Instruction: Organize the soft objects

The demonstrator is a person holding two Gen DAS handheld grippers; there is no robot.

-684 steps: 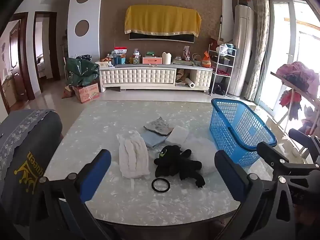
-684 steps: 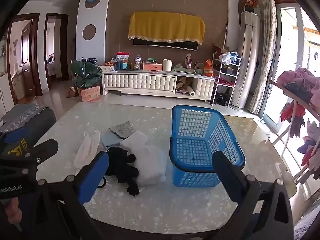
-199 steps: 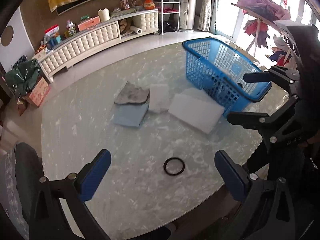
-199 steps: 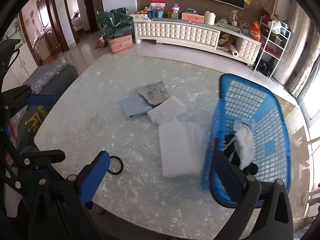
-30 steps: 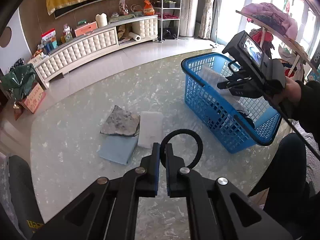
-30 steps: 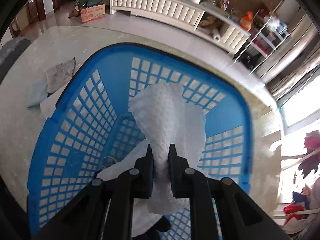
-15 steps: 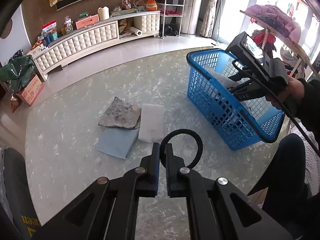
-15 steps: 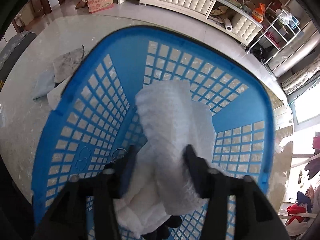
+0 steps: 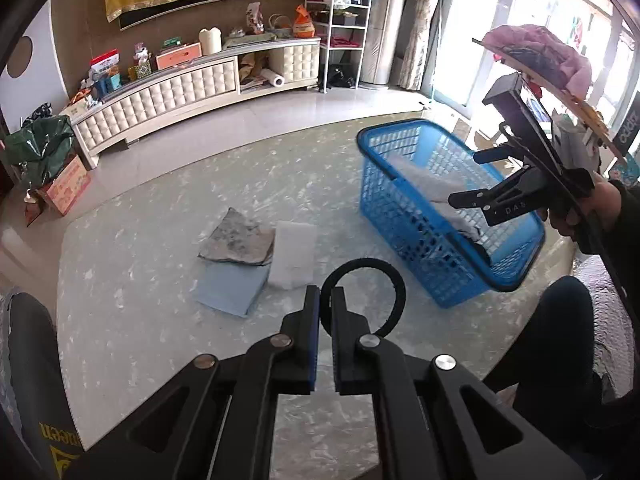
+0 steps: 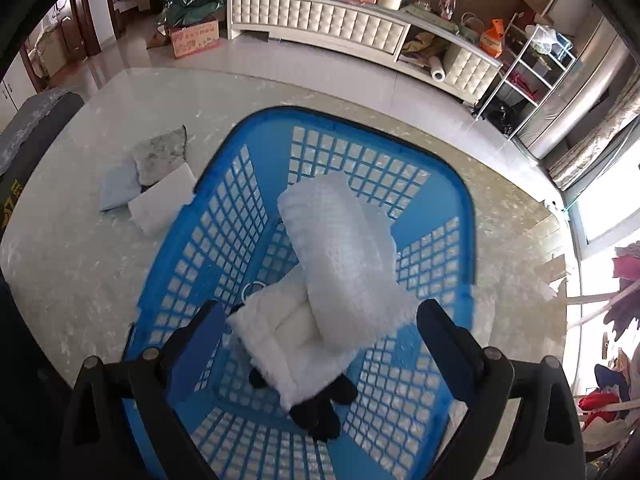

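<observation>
My left gripper (image 9: 325, 298) is shut on a black ring (image 9: 376, 268) and holds it above the table, left of the blue basket (image 9: 384, 196). My right gripper (image 10: 320, 316) is open above the blue basket (image 10: 248, 200). A white waffle cloth (image 10: 344, 256) lies in the basket on a white quilted cloth (image 10: 280, 340) and a black plush toy (image 10: 320, 412). On the table lie a grey cloth (image 9: 238, 240), a light blue cloth (image 9: 228, 288) and a white cloth (image 9: 294, 256). The right gripper also shows in the left wrist view (image 9: 464, 178).
The marble table (image 9: 140, 320) is round; its edge runs near the bottom. A dark chair back (image 9: 28, 360) stands at the left. A person's leg (image 9: 552, 328) is at the right. A clothes rack (image 9: 540, 52) stands behind the basket.
My right gripper has opened and let go of the white waffle cloth, which now lies in the basket. My left gripper still holds the black ring.
</observation>
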